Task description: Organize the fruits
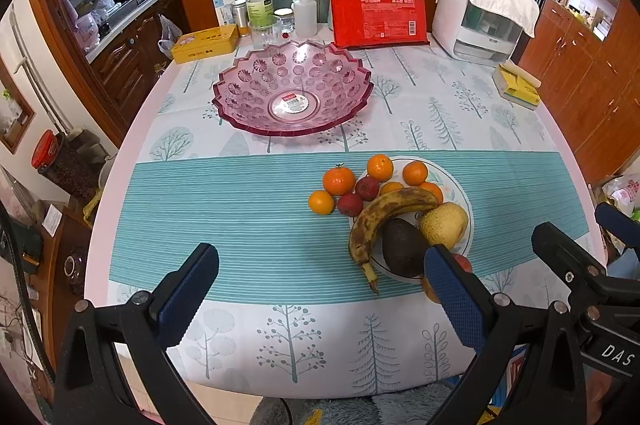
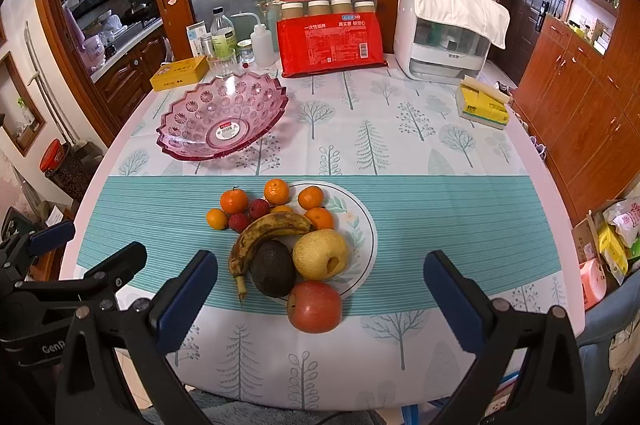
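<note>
- Your left gripper (image 1: 320, 289) sits low in the left wrist view with its fingers spread wide and nothing between them; it hangs above the near edge of the table (image 1: 120, 193), apart from everything.
- Your right gripper (image 2: 320, 291) is likewise spread and empty, low in the right wrist view, with the red apple (image 2: 315, 306) framed between its blue pads but not touched. That reads to me as a line-up for a first pick.
- The fruit is heaped at lower centre on and around a white plate (image 2: 360, 221): a spotted banana (image 2: 264, 233) leans over a dark avocado (image 2: 273, 267), a yellow pear (image 2: 320, 254) sits just beside them, and the apple rests off the plate's near rim.
- I count 6 small oranges (image 2: 276, 191) and 2 red lychee-like fruits (image 2: 259, 209), though 1 orange is half hidden behind the banana, so take that count loosely.
- The pink bowl (image 2: 192, 113) stands empty at upper left, well apart from the pile, so nothing has been sorted yet; it is probably where the fruit goes.
- Writing: the bowl's floor carries a barcode sticker (image 2: 228, 132), too small to read. The red packet (image 2: 330, 43) at top centre bears Chinese print I cannot make out reliably. "DAS" shows on the other gripper's body at the right edge of the left wrist view.
</note>
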